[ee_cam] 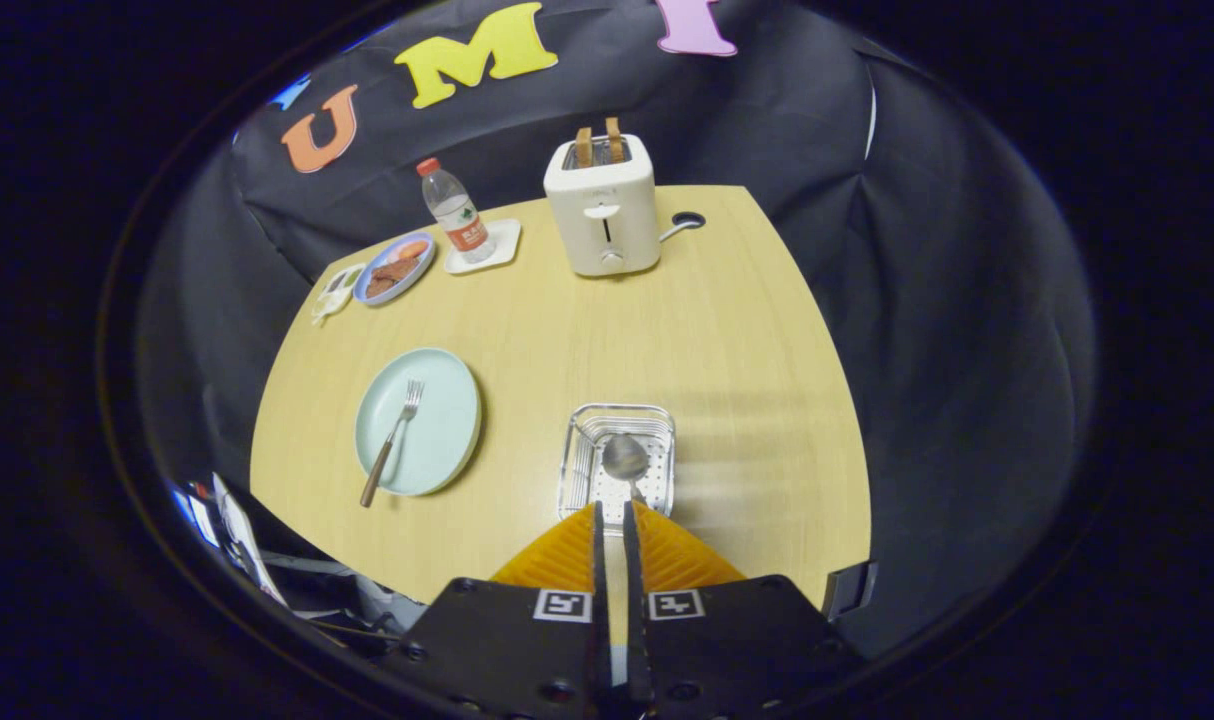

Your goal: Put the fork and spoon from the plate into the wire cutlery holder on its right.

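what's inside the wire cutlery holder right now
Over the wire cutlery holder sits the spoon, its bowl above the opening and its handle pinched in the gripper. The spoon hides part of the holder's floor. The fork lies on the plate.

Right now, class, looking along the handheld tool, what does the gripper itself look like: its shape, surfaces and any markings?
The gripper has a wide, dark, angular body with screws along its near edge. Two square black-and-white marker tags sit on top, one on each side of the centre slot. From the body, two fingers taper forward into wedges with ribbed outer surfaces and thin, flat inner faces.
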Demonstrator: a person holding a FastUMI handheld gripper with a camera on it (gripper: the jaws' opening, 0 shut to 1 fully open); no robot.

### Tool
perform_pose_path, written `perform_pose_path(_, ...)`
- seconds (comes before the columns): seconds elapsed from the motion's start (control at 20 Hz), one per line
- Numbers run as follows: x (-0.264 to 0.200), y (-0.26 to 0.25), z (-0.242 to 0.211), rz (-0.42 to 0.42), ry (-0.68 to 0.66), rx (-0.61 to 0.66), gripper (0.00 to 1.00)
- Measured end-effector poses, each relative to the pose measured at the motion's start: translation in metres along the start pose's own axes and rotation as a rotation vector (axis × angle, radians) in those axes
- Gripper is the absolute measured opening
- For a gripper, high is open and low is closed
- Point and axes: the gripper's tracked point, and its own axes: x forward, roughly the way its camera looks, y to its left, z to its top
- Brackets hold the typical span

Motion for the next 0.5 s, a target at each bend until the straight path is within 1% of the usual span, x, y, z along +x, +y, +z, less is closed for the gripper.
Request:
perform_pose_path(0.05,0.001,0.007,0.000,0.006,-0.004,-0.011,0.16)
perform_pose_path(0.1,0.001,0.016,0.002,0.020,-0.019,-0.026,0.18)
perform_pose_path(0.15,0.004,0.024,0.004,0.022,-0.037,-0.037,0.27)
perform_pose_path(0.2,0.005,0.033,0.005,0.026,-0.053,-0.049,0.31)
perform_pose_path(0.3,0.010,0.058,0.004,0.044,-0.071,-0.070,0.42)
perform_pose_path(0.35,0.013,0.069,0.004,0.043,-0.079,-0.080,0.55)
perform_pose_path(0.4,0.016,0.084,0.005,0.062,-0.087,-0.090,0.55)
perform_pose_path(0.45,0.020,0.100,0.003,0.078,-0.091,-0.097,0.67)
perform_pose_path(0.5,0.021,0.114,0.004,0.101,-0.099,-0.102,0.75)
